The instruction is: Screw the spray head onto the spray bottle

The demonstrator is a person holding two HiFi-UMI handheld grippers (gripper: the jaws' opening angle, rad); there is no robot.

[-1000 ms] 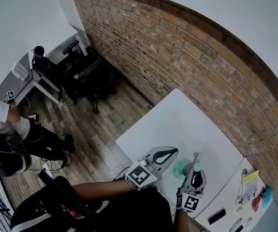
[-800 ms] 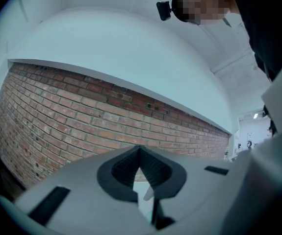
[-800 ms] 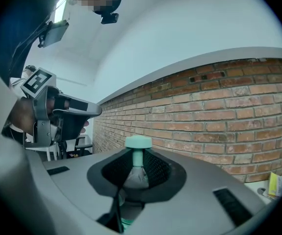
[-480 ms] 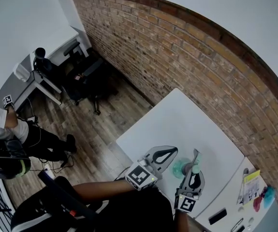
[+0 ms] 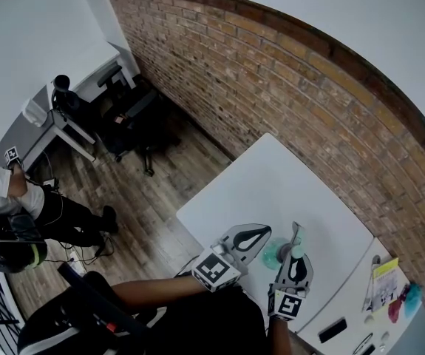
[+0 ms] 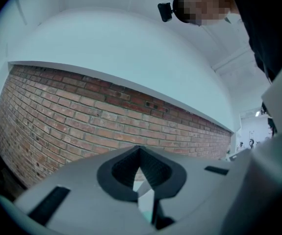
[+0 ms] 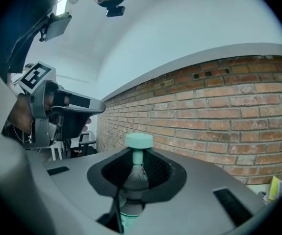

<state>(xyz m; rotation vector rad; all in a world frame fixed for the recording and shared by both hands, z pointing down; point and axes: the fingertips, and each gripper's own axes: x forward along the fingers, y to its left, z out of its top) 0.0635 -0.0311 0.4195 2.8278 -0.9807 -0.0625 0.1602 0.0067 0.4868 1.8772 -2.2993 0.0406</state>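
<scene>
Head view: left tongs [image 5: 265, 232] and right tongs [image 5: 296, 237] over surface [image 5: 286, 183] edge, teal bottle [image 5: 275, 257] between them.
Left gripper view: tongs pressed together.
Right gripper view: tongs pinching bottle neck, head [image 7: 139, 141] above them.

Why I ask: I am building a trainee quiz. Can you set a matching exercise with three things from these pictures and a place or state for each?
Things:
1. grey left gripper
2. grey right gripper
3. red brick wall

Places or states:
A. runs beside the white table
B. jaws together
C. shut on the clear bottle with a teal top

Pairs: 1-B, 2-C, 3-A.
</scene>
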